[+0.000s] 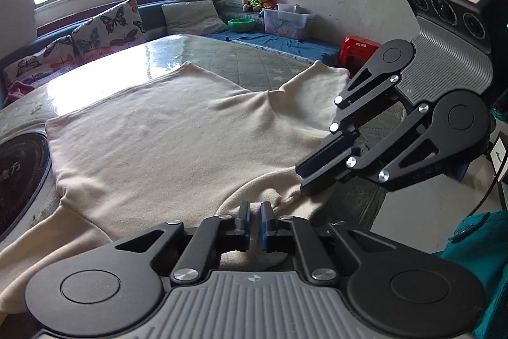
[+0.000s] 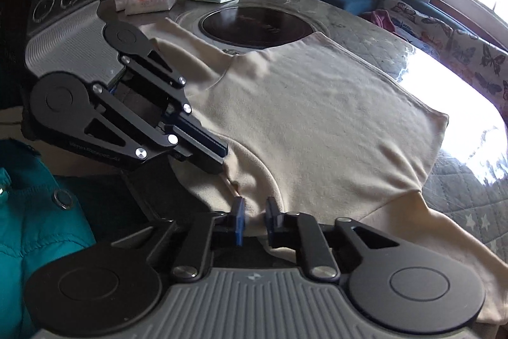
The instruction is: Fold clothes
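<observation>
Clockwise from left: butterfly-print cushions (image 1: 104, 27), plastic storage box (image 1: 287, 21), red stool (image 1: 357, 48) behind quilted table (image 1: 254, 65). Cream shirt (image 1: 165, 135) spread flat across table, sleeves draped over edges, neckline nearest. Left gripper (image 1: 253, 224) pinched on collar edge; right gripper (image 2: 254, 218) narrowed onto neckline fabric. Teal jacket (image 2: 28, 218) alongside.

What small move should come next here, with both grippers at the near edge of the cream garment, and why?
Probably lift both grippers together and carry the near edge away toward the far hem. The left gripper and right gripper are both shut on the cream garment at its neckline, side by side, while the rest lies flat and unfolded on the table.
</observation>
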